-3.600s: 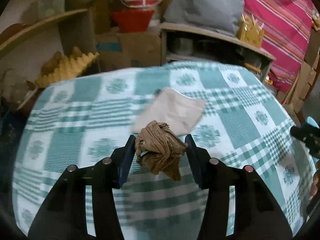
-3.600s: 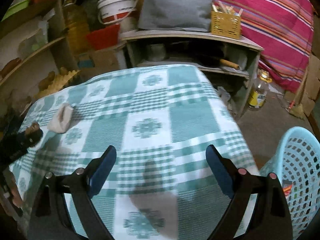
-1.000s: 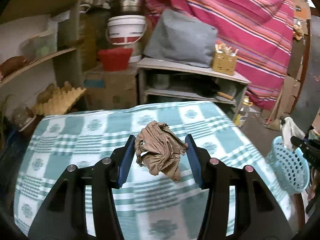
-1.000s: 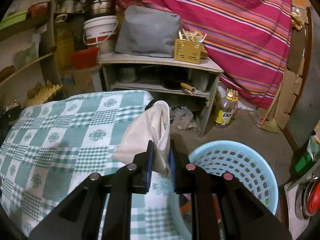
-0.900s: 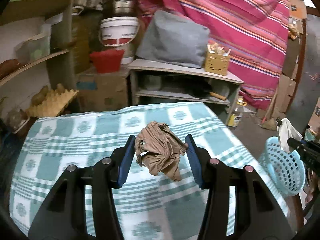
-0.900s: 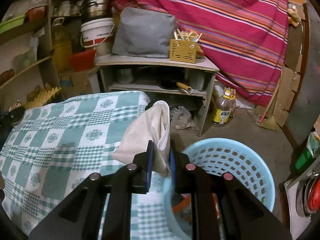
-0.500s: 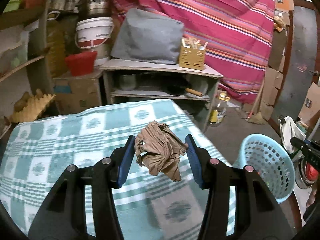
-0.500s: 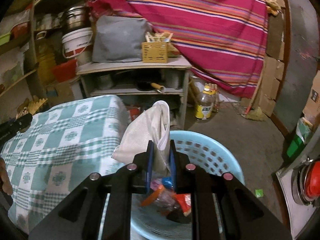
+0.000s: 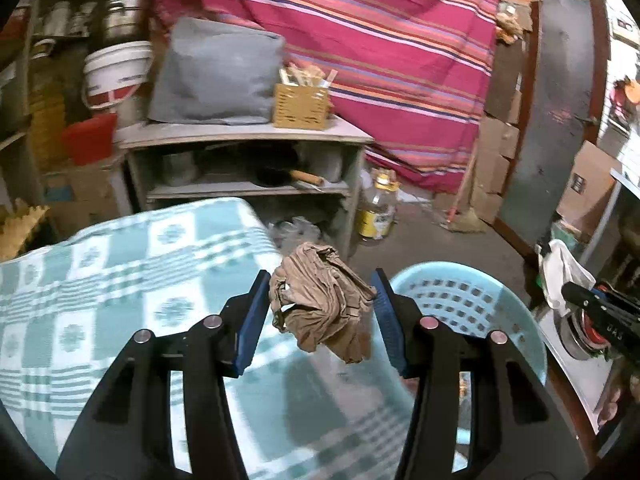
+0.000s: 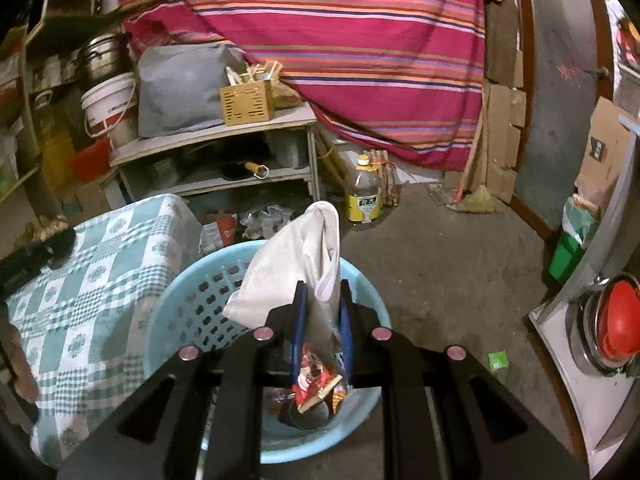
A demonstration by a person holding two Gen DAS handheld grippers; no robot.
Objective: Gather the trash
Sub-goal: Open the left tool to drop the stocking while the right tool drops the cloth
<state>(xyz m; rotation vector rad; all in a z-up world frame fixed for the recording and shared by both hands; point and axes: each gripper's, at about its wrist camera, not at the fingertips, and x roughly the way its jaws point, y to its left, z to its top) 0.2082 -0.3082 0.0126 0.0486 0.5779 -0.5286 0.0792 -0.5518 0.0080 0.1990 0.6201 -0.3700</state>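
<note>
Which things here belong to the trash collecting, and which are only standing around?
Belong to the job:
- crumpled brown paper, held in the left tool
- white paper bag, pinched in the right tool
- light blue basket with wrappers inside
- checkered tablecloth

Just lying about:
- oil bottle
- white bucket
- grey cushion
- yellow utensil box
- striped cloth

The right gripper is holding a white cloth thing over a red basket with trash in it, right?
Not quite. The basket is light blue, not red; the right wrist view shows it. The rest holds: the right gripper is shut on the white cloth above the basket, and wrappers lie inside.
</note>
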